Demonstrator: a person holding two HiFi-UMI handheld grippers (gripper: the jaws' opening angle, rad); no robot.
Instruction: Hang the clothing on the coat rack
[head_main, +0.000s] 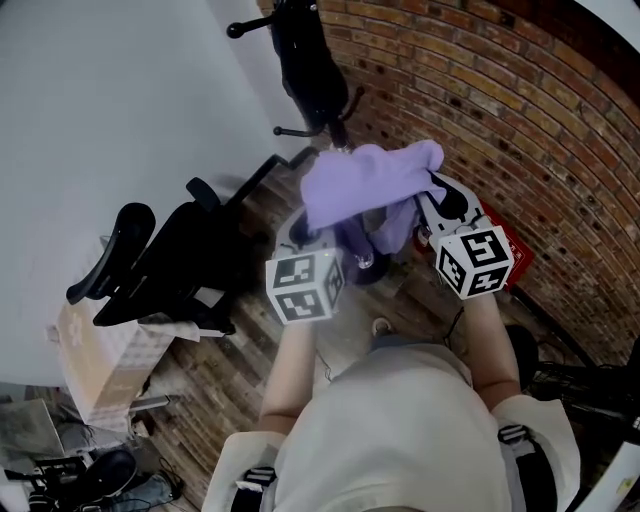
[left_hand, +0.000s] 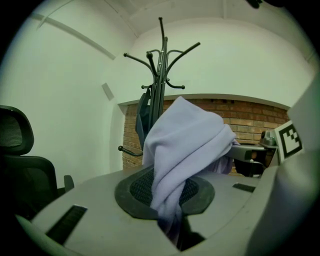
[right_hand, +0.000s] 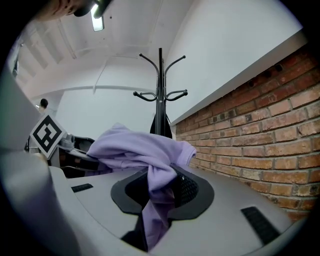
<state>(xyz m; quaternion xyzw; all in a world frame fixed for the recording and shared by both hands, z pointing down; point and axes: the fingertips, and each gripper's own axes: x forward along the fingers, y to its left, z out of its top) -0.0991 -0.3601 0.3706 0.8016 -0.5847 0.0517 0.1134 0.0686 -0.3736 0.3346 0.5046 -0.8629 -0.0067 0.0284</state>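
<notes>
A lavender garment (head_main: 370, 180) hangs bunched between my two grippers, held up in front of the black coat rack (head_main: 335, 125). My left gripper (head_main: 300, 232) is shut on one end of the cloth (left_hand: 185, 145), which runs down between its pads. My right gripper (head_main: 440, 205) is shut on the other end (right_hand: 140, 150). The coat rack (left_hand: 161, 75) stands straight ahead against the white wall, its upper hooks bare. A dark garment (head_main: 310, 60) hangs on its lower hooks. The right gripper view shows the rack (right_hand: 160, 90) beyond the cloth.
A black office chair (head_main: 170, 260) stands at the left, with a cardboard box (head_main: 95, 360) beside it. A curved brick wall (head_main: 520, 120) runs along the right, with a red object (head_main: 515, 250) at its foot. The floor is wood planks.
</notes>
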